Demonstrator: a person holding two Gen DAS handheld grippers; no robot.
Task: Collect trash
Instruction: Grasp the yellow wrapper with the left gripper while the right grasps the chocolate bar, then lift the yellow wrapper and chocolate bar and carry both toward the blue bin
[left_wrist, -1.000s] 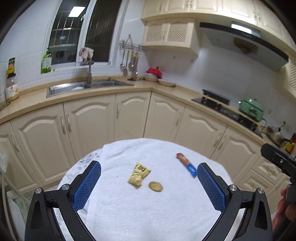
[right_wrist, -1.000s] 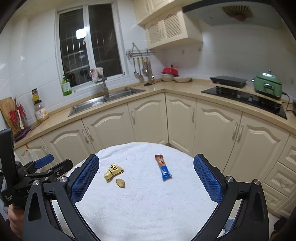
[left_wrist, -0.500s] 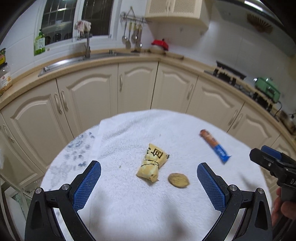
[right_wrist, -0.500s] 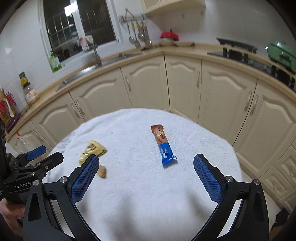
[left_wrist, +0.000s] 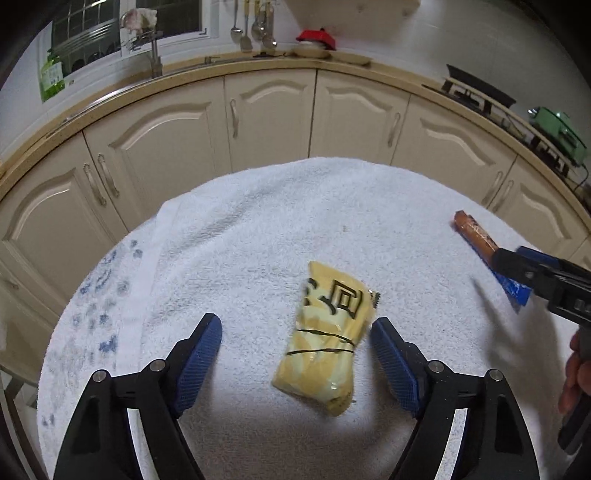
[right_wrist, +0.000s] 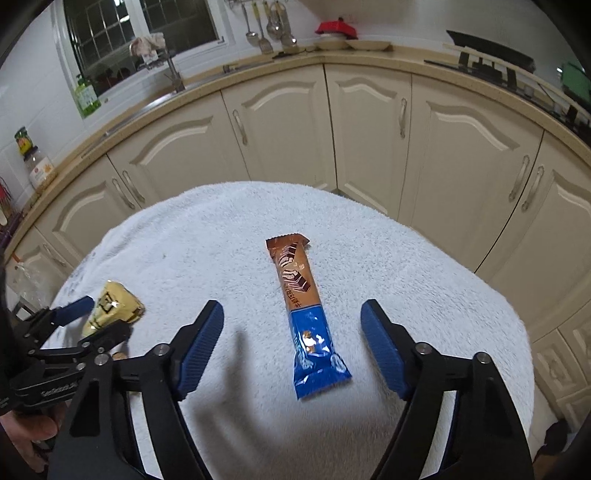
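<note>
A crumpled yellow wrapper (left_wrist: 328, 339) lies on the white towel (left_wrist: 258, 229) over a round table. My left gripper (left_wrist: 295, 328) hangs low over it, jaws closing, the wrapper between them and nearer the right finger (left_wrist: 391, 354), no pad pressing. A brown-and-blue snack bar wrapper (right_wrist: 303, 310) lies lengthwise between the closing jaws of my right gripper (right_wrist: 291, 314), with gaps on both sides. In the right wrist view the left gripper (right_wrist: 99, 317) straddles the yellow wrapper (right_wrist: 114, 302), and a small brown round scrap (right_wrist: 119, 355) peeks out beside it.
Cream cabinets (right_wrist: 369, 122) curve closely around the table's far side under a beige counter with a sink tap (left_wrist: 155, 55) and a stove (left_wrist: 476, 88). A blue-patterned cloth (left_wrist: 103, 295) shows at the towel's left edge. A hand (left_wrist: 576, 376) holds the right gripper (left_wrist: 546, 280).
Both grippers have come down and forward toward the table. Each wrapper now lies between its gripper's jaws, and both pairs of jaws stand narrower than before.
</note>
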